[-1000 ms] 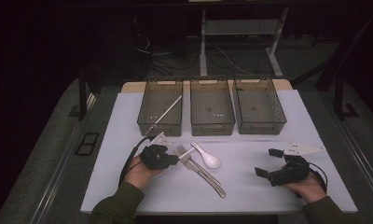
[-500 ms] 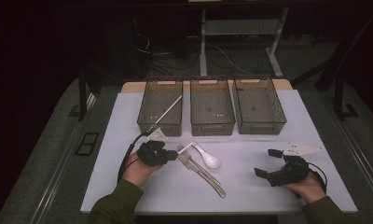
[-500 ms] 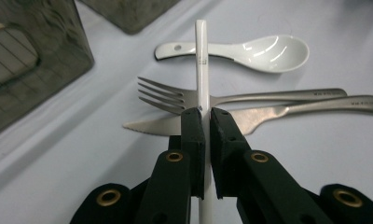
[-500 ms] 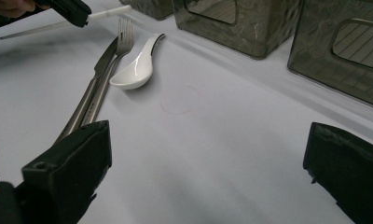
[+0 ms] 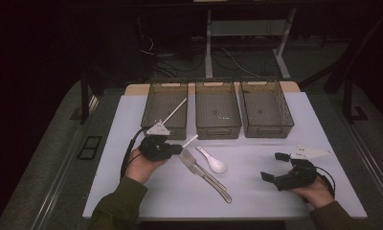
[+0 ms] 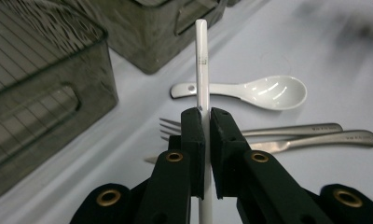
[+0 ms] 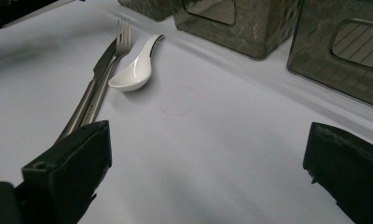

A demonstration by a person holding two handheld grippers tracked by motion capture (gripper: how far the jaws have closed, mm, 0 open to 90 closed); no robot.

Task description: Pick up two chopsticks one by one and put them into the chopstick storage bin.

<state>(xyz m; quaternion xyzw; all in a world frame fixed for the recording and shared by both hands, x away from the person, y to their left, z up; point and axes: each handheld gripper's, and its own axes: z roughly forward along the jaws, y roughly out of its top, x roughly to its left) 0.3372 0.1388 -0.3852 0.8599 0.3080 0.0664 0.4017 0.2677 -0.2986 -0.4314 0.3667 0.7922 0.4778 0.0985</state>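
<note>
left tool [image 6: 202,135] | clamped on white chopstick [image 6: 201,60] | stick juts past tips

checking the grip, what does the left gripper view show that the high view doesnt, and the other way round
Left gripper view: the left gripper is shut on the white chopstick, pads pressing its sides. High view: the right gripper open over the table, three bins in a row, another chopstick leaning in the left one. Both: spoon, fork, knife.

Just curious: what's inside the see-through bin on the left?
The left bin holds one long white stick leaning on its rim. The rest of its mesh floor looks bare; the near corner hides behind the left gripper.
</note>
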